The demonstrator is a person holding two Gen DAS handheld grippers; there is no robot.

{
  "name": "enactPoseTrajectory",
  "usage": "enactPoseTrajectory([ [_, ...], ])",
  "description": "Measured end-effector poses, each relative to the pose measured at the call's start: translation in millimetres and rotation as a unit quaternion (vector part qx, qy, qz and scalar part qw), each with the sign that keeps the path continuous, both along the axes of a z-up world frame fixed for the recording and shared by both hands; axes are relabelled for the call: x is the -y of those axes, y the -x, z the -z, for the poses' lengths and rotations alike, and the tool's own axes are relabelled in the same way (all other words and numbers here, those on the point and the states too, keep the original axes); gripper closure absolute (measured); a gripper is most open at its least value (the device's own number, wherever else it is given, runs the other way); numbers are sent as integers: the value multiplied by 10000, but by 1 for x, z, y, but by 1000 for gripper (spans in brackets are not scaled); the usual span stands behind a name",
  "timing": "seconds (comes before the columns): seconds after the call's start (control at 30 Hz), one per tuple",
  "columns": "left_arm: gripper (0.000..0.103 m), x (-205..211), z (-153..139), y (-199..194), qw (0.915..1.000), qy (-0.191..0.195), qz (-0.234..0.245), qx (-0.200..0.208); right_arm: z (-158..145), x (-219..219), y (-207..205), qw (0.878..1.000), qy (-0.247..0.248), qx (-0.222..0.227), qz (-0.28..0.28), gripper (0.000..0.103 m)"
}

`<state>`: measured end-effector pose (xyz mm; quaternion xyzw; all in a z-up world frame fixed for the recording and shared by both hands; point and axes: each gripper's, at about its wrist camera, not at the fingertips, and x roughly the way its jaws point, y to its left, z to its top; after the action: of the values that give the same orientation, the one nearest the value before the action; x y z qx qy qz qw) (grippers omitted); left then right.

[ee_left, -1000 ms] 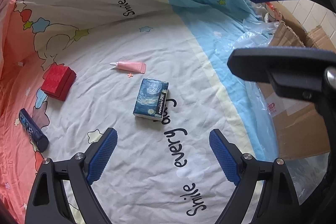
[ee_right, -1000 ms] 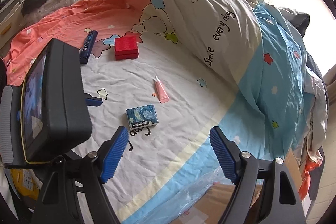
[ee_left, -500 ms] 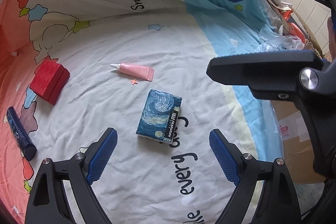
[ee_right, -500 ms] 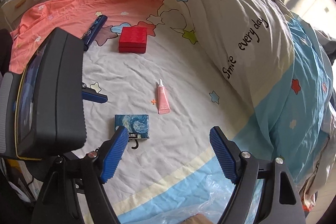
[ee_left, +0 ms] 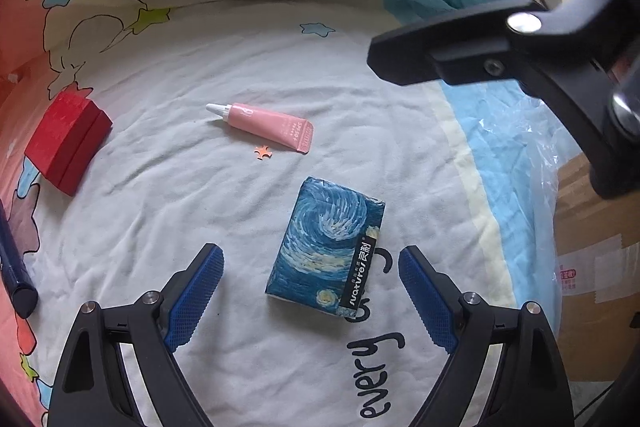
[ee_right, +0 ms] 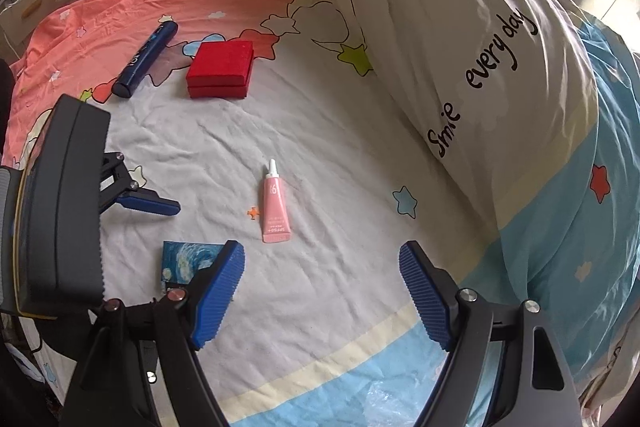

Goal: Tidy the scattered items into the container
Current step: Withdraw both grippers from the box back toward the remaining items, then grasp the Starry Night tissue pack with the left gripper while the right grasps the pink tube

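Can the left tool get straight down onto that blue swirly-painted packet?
Probably yes: the left tool stands open, the blue swirl-painted packet lies flat on the sheet between its fingers, nothing covering it.

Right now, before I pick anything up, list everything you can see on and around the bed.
tissue pack: 1, blue swirl print, on the white sheet, ahead between the left fingers
pink tube: 1, pink with white cap, lying beyond the tissue pack
red box: 1, red, closed, near the pink part of the sheet
dark blue tube: 1, navy, lying beside the red box
paper star scrap: 1, orange, next to the pink tube
cardboard box: 1, brown, off the bed edge by clear plastic
bed sheet: 1, white, pink and blue, star print
left gripper: 1, black with blue fingers, open, empty
right gripper: 1, same colours, open, empty
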<state>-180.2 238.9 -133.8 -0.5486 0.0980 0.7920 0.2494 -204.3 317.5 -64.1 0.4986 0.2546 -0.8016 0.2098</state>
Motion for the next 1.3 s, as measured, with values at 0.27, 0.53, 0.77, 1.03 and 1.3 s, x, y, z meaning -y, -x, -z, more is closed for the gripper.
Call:
enactPoseTrajectory([
  [0.27,11,-7,11,-2,9998,65,162,-51,28,-7,24,9999,96,101,38,26],
  [0.53,11,-8,10,-3,9997,3,246,-56,50,1,28,9975,70,538,-459,26],
  [0.77,11,-12,9,-5,9997,82,184,-105,57,18,31,9946,128,639,-812,26],
  [1.03,17,-17,8,-13,9991,226,263,-252,68,34,35,9932,105,587,-995,26],
  [1.3,55,-18,2,-14,9989,246,323,-227,76,34,40,9936,54,600,-952,26],
])
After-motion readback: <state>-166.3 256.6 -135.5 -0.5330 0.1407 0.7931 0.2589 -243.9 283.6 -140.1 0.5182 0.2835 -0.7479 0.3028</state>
